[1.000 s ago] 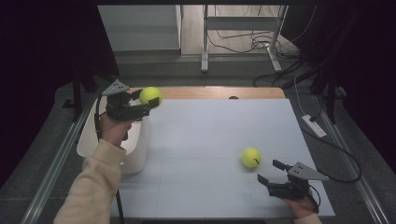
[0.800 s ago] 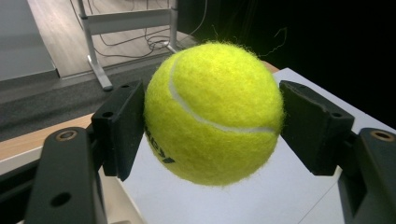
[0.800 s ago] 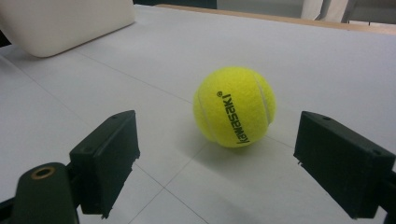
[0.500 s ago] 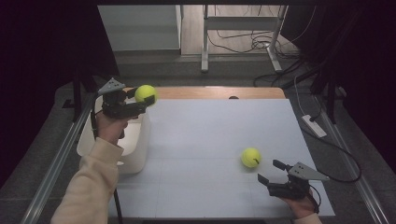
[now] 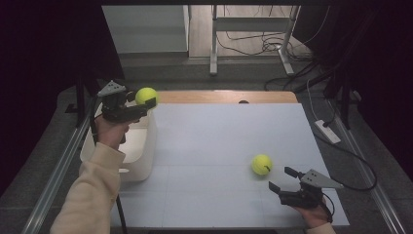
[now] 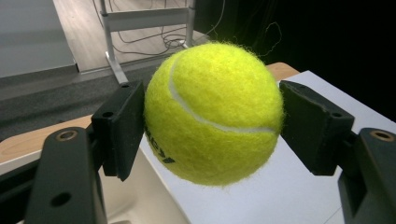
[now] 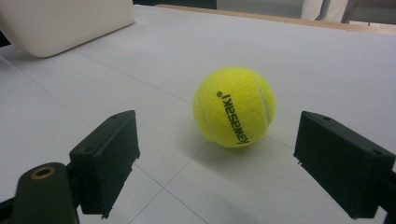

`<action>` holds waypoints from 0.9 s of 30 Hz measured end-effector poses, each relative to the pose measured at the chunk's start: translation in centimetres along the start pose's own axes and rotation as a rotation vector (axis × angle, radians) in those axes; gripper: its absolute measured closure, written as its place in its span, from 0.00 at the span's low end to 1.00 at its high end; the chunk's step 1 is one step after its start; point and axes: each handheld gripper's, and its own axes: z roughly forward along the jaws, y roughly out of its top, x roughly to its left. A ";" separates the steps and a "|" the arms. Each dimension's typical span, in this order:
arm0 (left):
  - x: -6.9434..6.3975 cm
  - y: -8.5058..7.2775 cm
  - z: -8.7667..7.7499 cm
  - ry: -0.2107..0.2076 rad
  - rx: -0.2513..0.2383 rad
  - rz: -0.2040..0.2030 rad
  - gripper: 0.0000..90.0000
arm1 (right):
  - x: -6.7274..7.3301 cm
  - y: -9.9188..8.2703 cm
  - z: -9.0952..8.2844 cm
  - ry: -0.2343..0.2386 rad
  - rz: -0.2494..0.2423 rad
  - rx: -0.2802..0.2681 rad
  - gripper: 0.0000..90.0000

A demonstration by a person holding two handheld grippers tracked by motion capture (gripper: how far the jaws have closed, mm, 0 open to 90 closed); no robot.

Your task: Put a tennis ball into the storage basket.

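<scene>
The left tongs [image 5: 146, 103] held one tennis ball [image 5: 145, 94] firmly, with the pads pressed on its two sides, as the left gripper view showed. This held ball [image 6: 212, 114] was in the air over the far rim of the white bin [image 5: 146, 146], and the white bench [image 5: 219, 141] lay just beyond the tongs.

The right tongs [image 5: 282, 180] stood wide open and gripped nothing. A second ball [image 5: 261, 164] rested on the bench just in front of them, apart from both pads; in the right gripper view it [image 7: 234, 106] sat between the lines of the two jaws but farther out.

In my judgement, the main risk was at the bin. The held ball hung near the rim and not over the middle, so if the left tongs opened here, the ball could hit the edge and bounce out onto the bench. The second risk was on the right side: a ball rolls easily, and if one pad touched it before the other, it could roll away from the tongs toward the bench edge. A straight approach would be safer.
</scene>
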 end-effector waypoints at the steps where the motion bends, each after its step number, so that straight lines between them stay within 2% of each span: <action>1: 0.1 0.0 0.0 0.002 0.000 -0.002 0.31 | 0.0 0.0 0.0 0.000 0.000 0.000 0.15; 27: 2.7 -0.4 -0.6 0.086 0.021 -0.037 0.31 | 0.0 0.0 0.0 -0.001 0.003 -0.001 0.15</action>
